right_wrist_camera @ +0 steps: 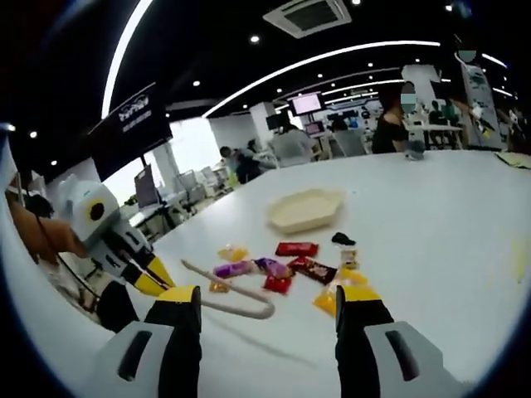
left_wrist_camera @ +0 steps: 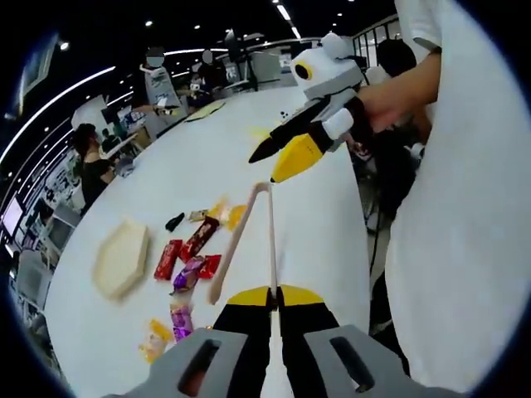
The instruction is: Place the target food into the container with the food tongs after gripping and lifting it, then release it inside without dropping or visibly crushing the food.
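Beige food tongs (left_wrist_camera: pixel 241 236) reach forward from my left gripper (left_wrist_camera: pixel 272 294), which is shut on the end of one arm. The other arm splays left, and the hinge points away from me. In the right gripper view the tongs (right_wrist_camera: pixel 228 290) lie low over the white table, with the left gripper (right_wrist_camera: pixel 158 282) at their left end. Wrapped snacks (left_wrist_camera: pixel 187 257) (right_wrist_camera: pixel 282 269) in red, purple and yellow lie scattered beside them. A beige hexagonal tray (left_wrist_camera: pixel 122 257) (right_wrist_camera: pixel 305 209) sits beyond the snacks, nothing in it. My right gripper (right_wrist_camera: pixel 270 303) is open and holds nothing; it hovers beyond the hinge (left_wrist_camera: pixel 265 166).
The round white table (left_wrist_camera: pixel 207 149) (right_wrist_camera: pixel 448 215) drops off close to a person in a white shirt (left_wrist_camera: pixel 465 249) who holds the grippers. A small black item (right_wrist_camera: pixel 343 240) lies near the tray. Other people and desks (right_wrist_camera: pixel 290 145) stand past the far edge.
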